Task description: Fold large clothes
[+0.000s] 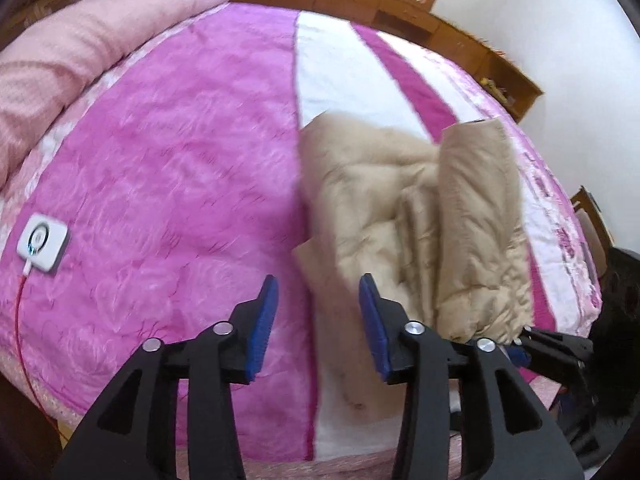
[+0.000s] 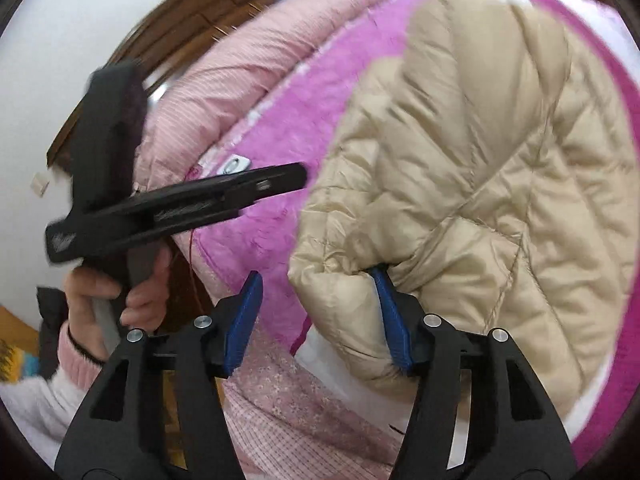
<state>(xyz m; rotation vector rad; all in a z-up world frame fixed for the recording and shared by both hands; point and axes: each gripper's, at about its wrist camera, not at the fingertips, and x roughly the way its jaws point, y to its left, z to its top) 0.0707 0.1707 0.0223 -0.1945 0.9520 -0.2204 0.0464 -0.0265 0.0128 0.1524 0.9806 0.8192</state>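
While you look through the left wrist view, your left hand-held gripper (image 1: 318,320) stands with its jaws apart and nothing between them; it hangs above the bed (image 1: 168,168), over the seam where the pink cover meets the white stripe. The beige padded jacket (image 1: 420,216) lies folded on the bed just ahead and to the right of it, not touched by this gripper. The folds are loose and puffy, so I judge that they can spring open again by themselves. A white charger pad (image 1: 42,246) with a red cable (image 1: 22,320) lies far to the left on the cover; if you drag the jacket that way, the cable can catch in it.

From the right wrist view, your right hand-held gripper (image 2: 318,320) also has its jaws apart. A rounded fold of the jacket (image 2: 480,184) bulges between them and lies against the right blue pad, but the left pad stands clear of it, so nothing is clamped. If you lift this hand away carelessly, the pad can pull the slippery cloth with it and undo the fold. If you close now, you may catch only the outer layer, and the inner ones will slide out. Your left hand (image 2: 120,292) holds its gripper close on the left, so the two tools can knock together. The pink quilt (image 2: 224,92) lies well behind.
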